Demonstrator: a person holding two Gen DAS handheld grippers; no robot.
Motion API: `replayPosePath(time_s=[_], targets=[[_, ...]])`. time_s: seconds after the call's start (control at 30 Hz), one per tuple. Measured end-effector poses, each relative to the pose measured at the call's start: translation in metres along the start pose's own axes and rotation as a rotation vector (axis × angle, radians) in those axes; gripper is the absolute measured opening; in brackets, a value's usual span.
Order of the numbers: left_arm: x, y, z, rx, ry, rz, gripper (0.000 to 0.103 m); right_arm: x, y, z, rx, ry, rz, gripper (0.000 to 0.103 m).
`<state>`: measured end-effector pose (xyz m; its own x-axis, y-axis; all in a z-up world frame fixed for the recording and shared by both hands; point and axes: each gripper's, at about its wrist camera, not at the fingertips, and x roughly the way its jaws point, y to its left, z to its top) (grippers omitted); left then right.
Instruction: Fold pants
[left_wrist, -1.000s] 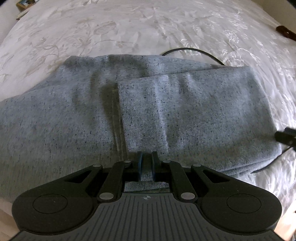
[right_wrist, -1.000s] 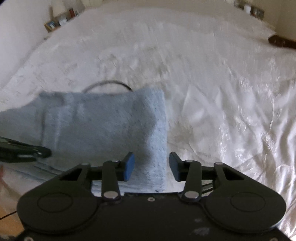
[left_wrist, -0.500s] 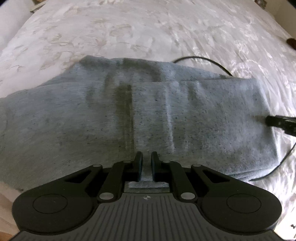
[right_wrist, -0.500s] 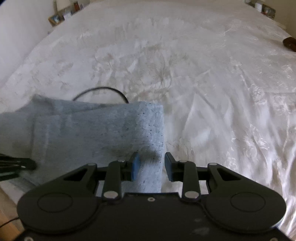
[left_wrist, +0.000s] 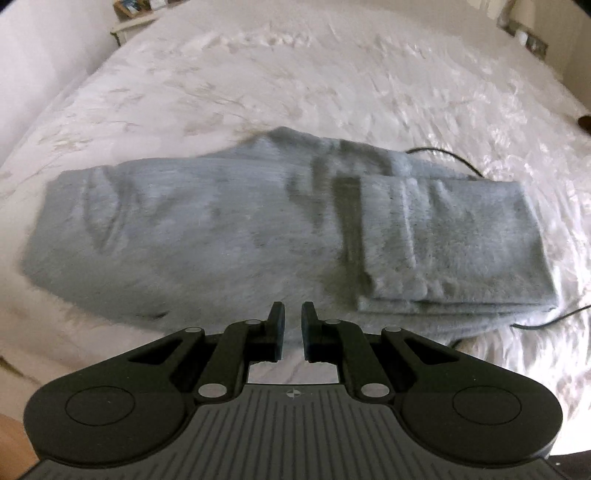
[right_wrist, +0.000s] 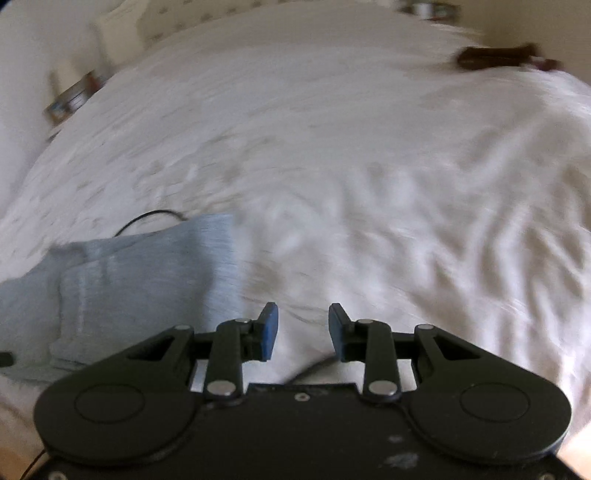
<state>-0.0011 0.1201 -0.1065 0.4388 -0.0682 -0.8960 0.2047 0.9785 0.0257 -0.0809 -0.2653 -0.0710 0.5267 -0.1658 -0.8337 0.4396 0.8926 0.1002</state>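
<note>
One pair of grey pants (left_wrist: 207, 236) lies lengthwise left-to-right, right end folded over.

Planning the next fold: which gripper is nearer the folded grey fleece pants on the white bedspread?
Left. The left gripper hovers at the pants' near edge; the right gripper sits over bare bedspread, off their right end.
</note>
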Motion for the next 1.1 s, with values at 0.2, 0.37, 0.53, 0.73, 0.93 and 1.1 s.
replayPosePath(time_s=[0.2,0.37,0.53,0.73,0.93,1.1], targets=[[-0.035,0.035,-0.036,-0.015,-0.04,-0.089,0.011,-0.065,-0.021,-0.048,0.116,-0.086,-0.126,0.034],[-0.064,0.063,-0.082,0.008,-0.065,-0.135,0.011,-0.122,-0.025,-0.107,0.25,-0.145,-0.159,0.034],[-0.092,0.093,-0.124,-0.023,-0.042,-0.162,0.011,-0.164,-0.011,-0.171,0.246,-0.139,-0.168,0.034],[-0.117,0.118,-0.171,0.01,-0.006,-0.164,0.011,-0.215,-0.011,-0.227,0.3,-0.145,-0.185,0.034],[-0.131,0.143,-0.198,-0.022,0.013,-0.151,0.011,-0.249,-0.012,-0.264,0.297,-0.133,-0.241,0.034],[-0.133,0.153,-0.174,-0.045,-0.071,-0.121,0.011,-0.252,0.003,-0.255,0.237,-0.17,-0.253,0.037]])
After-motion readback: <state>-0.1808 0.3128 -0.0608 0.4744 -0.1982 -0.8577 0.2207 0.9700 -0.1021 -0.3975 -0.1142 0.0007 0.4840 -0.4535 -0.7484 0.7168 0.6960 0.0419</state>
